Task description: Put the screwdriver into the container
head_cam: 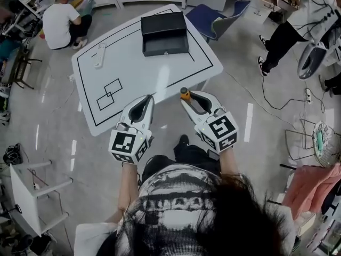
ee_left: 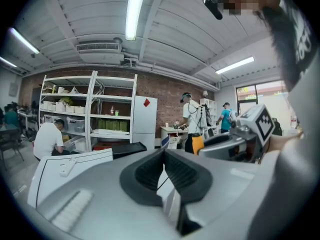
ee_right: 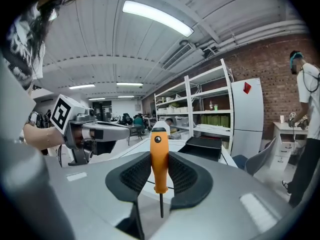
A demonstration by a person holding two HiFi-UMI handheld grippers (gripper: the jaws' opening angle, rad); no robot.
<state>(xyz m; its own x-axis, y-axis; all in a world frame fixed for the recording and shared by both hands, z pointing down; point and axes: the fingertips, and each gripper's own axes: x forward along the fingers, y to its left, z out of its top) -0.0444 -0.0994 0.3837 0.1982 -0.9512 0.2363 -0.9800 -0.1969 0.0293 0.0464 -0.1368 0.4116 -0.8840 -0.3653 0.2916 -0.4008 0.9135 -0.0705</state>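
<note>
Orange screwdriver (ee_right: 159, 156) sits pinched between the two dark pads of the right claw (head_cam: 192, 98). Its thin metal end points back toward the claw's body. The left claw (head_cam: 146, 101) is closed with its tips together and nothing in it. Both claws are held side by side, apart, at the near edge of a white table (head_cam: 133, 68) with black lines drawn on it.

The floor (head_cam: 53, 127) is grey and shiny. The room has a brick wall (ee_left: 167, 91), white shelves (ee_left: 90, 109) and long lights (ee_left: 132, 9) on the ceiling.

From the head view only the orange top of the screwdriver shows; the rest is hidden by the claw. The end of the metal tip is hard to see.

On the far side of the table is the black container (head_cam: 164, 33), open, well away from the screwdriver. A small white thing (head_cam: 99, 55) lies near the left edge. A blue chair (head_cam: 213, 17) stands behind the table. One person in a white shirt (head_cam: 61, 23) crouches by the shelves, and another person (head_cam: 287, 31) stands at the right.
</note>
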